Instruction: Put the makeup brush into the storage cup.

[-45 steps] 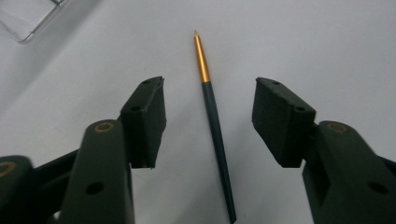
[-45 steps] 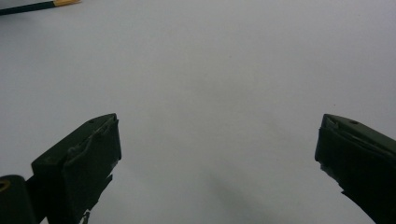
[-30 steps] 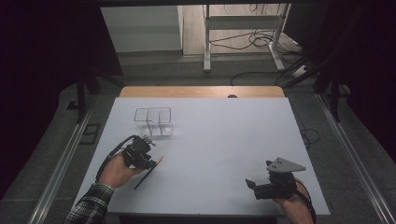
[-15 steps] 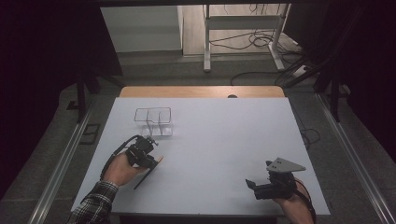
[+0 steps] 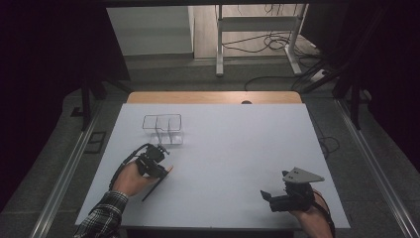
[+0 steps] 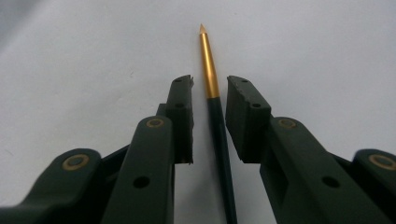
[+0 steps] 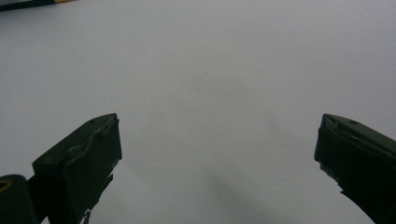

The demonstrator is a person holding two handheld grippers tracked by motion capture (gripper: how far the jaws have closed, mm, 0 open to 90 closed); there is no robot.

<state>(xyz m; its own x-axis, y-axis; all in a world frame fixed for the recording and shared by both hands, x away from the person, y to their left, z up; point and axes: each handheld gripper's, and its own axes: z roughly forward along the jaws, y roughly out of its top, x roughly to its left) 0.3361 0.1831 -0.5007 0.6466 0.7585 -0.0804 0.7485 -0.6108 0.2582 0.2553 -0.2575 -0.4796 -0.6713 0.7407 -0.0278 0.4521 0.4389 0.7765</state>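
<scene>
A slim dark-green pen with a pointed gold tip (image 6: 216, 112) lies flat on the white table, gold end towards a clear, empty wire-edged two-compartment holder (image 5: 163, 129) standing nearby

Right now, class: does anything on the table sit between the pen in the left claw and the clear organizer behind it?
Nothing visible does. The pen lies between the left claw's open jaws, and bare table separates it from the clear organizer.
</scene>
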